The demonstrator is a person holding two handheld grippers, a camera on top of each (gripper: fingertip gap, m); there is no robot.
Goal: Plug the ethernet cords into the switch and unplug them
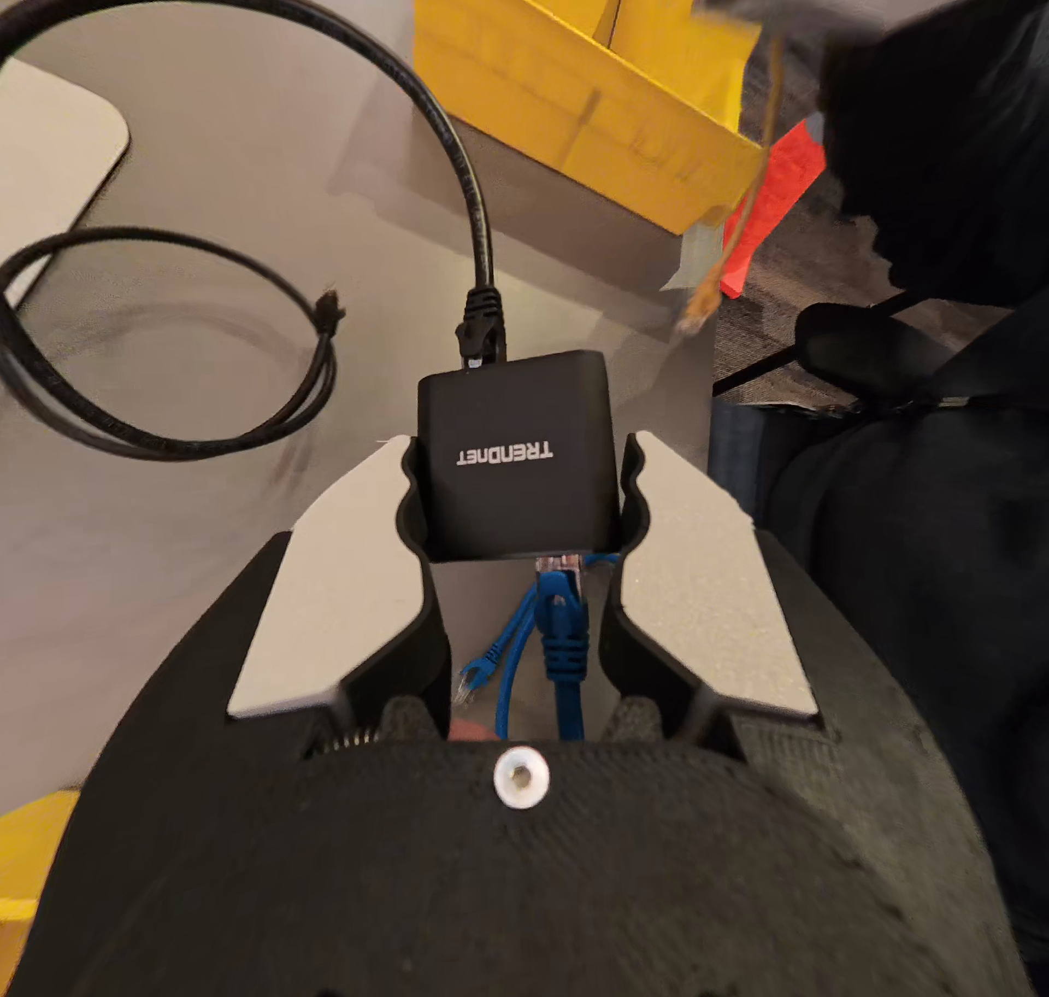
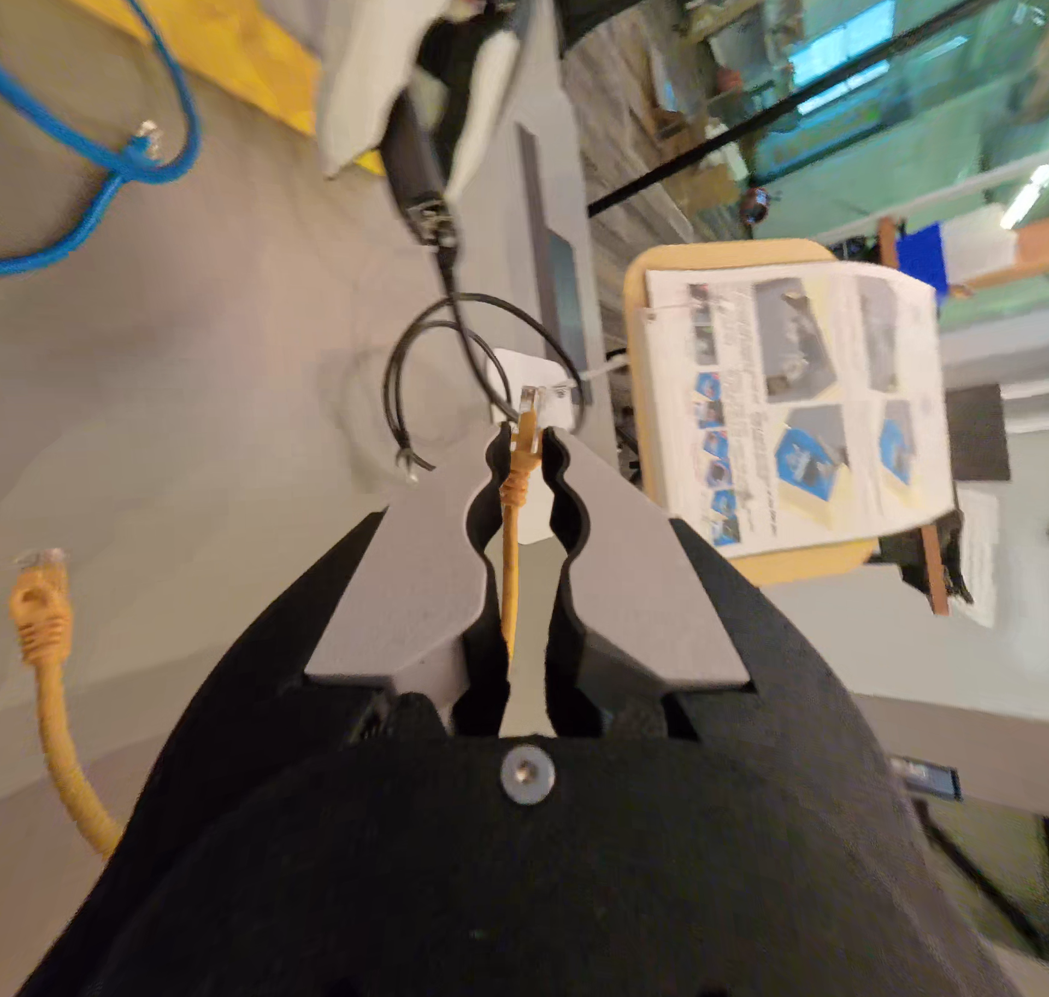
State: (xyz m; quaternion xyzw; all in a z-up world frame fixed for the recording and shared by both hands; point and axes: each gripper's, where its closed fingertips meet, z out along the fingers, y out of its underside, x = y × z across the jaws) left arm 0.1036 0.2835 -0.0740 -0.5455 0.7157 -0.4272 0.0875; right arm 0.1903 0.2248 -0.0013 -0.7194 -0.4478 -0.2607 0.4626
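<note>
My left gripper point(image 1: 519, 447) is shut on the black switch point(image 1: 513, 447), held above the grey table. A black ethernet cord point(image 1: 482, 311) is plugged into its far side and a blue cord point(image 1: 562, 617) into its near side. My right gripper point(image 2: 522, 430) is shut on an orange ethernet cord point(image 2: 519, 458), its clear plug point(image 2: 529, 399) sticking out past the fingertips. In the left wrist view that orange cord point(image 1: 704, 299) hangs blurred at the upper right. The switch point(image 2: 423, 186) in the other gripper shows ahead in the right wrist view.
A yellow bin point(image 1: 567, 78) stands on the table point(image 1: 227, 146) beyond the switch. Black cord loops point(image 1: 170, 345) lie at the left. The orange cord's other plug point(image 2: 42, 606) and a blue cord loop point(image 2: 130, 157) lie on the table. A stool with printed sheets point(image 2: 794, 402) stands to the right. The left gripper's tips are roughly 12 cm from the right gripper's.
</note>
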